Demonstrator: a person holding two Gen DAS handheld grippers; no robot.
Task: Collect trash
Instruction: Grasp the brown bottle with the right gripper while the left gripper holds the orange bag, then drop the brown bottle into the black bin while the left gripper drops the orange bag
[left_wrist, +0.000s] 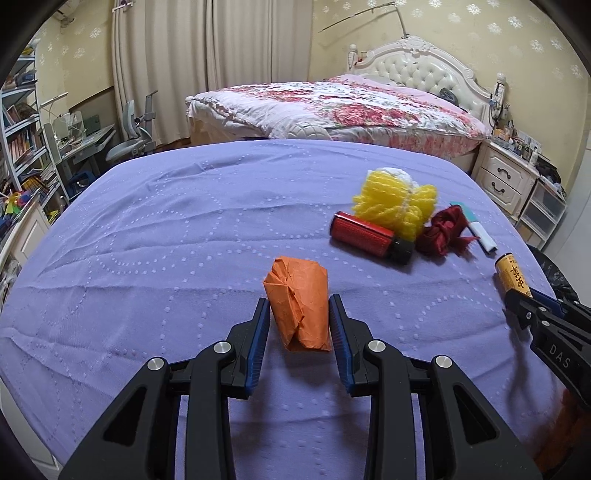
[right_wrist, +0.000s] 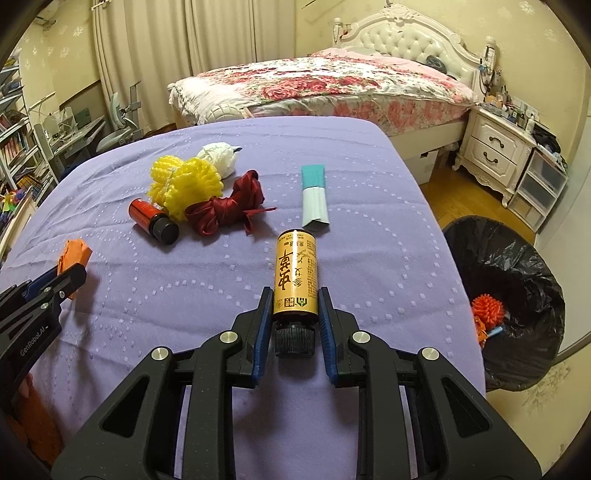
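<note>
Gold bottle (right_wrist: 295, 273) btwn right gripper (right_wrist: 293, 295) jaws, clamped.

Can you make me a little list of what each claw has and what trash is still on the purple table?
left claw: shut on the orange paper wad
right claw: shut on the gold bottle
still on the purple cloth: red bottle, yellow foam net, white paper ball, dark red ribbon, teal and white packet
trash bin: on the floor right of the table, black bag, some orange trash inside
</note>
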